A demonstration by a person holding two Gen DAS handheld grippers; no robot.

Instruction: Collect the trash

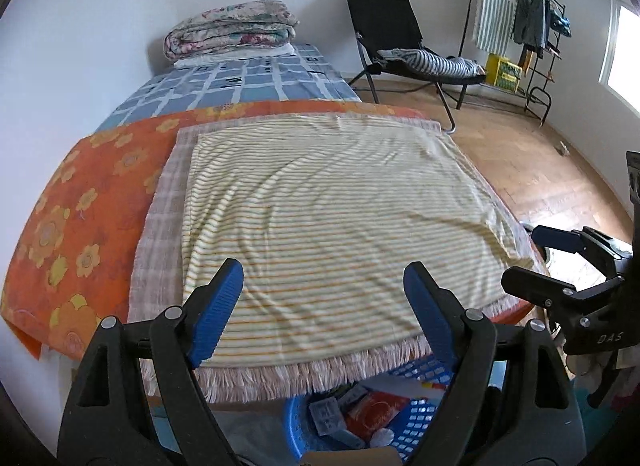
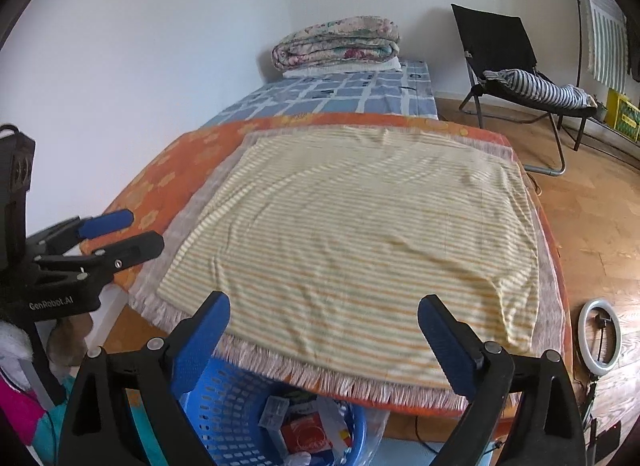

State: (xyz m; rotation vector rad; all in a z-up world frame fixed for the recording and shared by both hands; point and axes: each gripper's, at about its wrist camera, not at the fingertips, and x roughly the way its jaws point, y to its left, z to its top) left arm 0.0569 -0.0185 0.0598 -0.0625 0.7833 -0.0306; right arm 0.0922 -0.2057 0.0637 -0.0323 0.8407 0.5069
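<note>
Left gripper (image 1: 323, 306) closest to lens, jaws wide, nothing between them. Right gripper (image 2: 324, 340) same: jaws spread wide, empty.

Landmark = blue basket (image 2: 224, 406). It sits on the floor just below the near fringed edge of the striped towel (image 2: 352, 234) on the bed (image 2: 160, 185). Both grippers hang above the basket, tilted down over that edge.

Trash (image 2: 306, 432) is inside the basket: red wrapper, grey-white carton, white crumpled bits, clear plastic spilling over the rim. Light, crushable stuff, loosely piled.

Towel beyond the basket looks bare; no litter visible on it. My read: collection is done or nearly so.

For this step:
- keep jaws wide and lift clear of the basket rim so nothing gets dragged out
- scan bed and floor around the basket for strays before calling it finished
- watch the loose plastic at the rim; a jaw could snag it.
</note>
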